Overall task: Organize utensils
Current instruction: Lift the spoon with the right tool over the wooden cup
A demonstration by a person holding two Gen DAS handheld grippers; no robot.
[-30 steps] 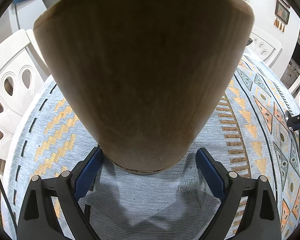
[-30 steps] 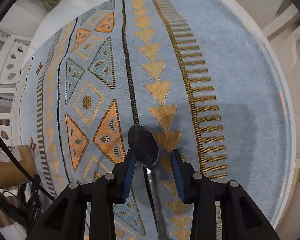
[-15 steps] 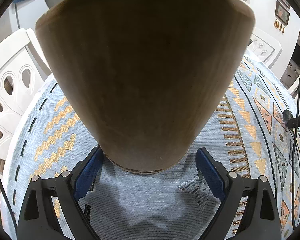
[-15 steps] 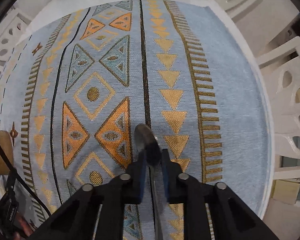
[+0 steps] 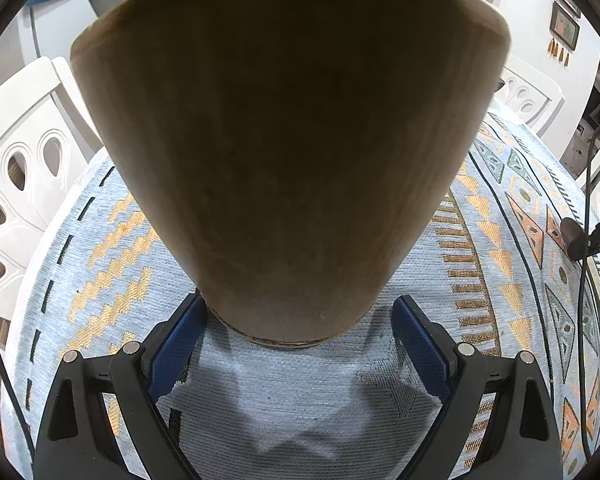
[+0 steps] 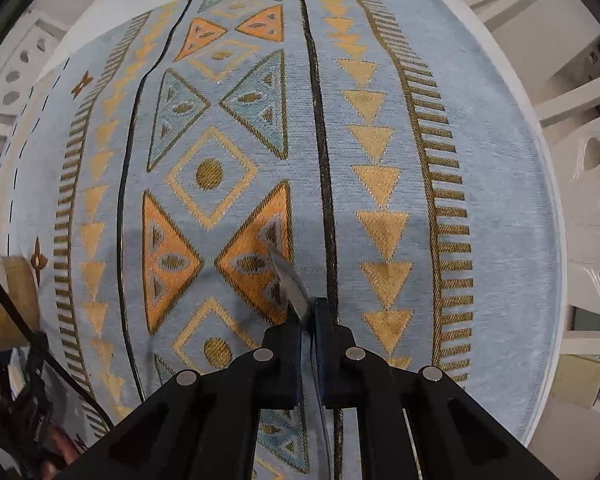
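A tall wooden utensil holder (image 5: 284,152) fills the left wrist view. My left gripper (image 5: 298,312) is shut on its base, one blue pad on each side. The holder's side also shows at the left edge of the right wrist view (image 6: 4,300). My right gripper (image 6: 309,312) points straight down at the cloth and is shut on a metal spoon (image 6: 290,280). The spoon's bowl sticks out ahead of the pads, turned on edge, and its handle runs back under the gripper. The left wrist view catches that spoon bowl (image 5: 572,232) at its right edge.
A round table carries a light blue tablecloth (image 6: 480,200) with orange and gold geometric bands. White plastic chairs (image 5: 24,168) (image 6: 592,200) stand close around it. A black cable (image 5: 586,240) hangs at the right of the left wrist view.
The right jaws closed onto the spoon, and its bowl turned from flat to edge-on. The right gripper shifted across the cloth. The left gripper and holder stayed put.
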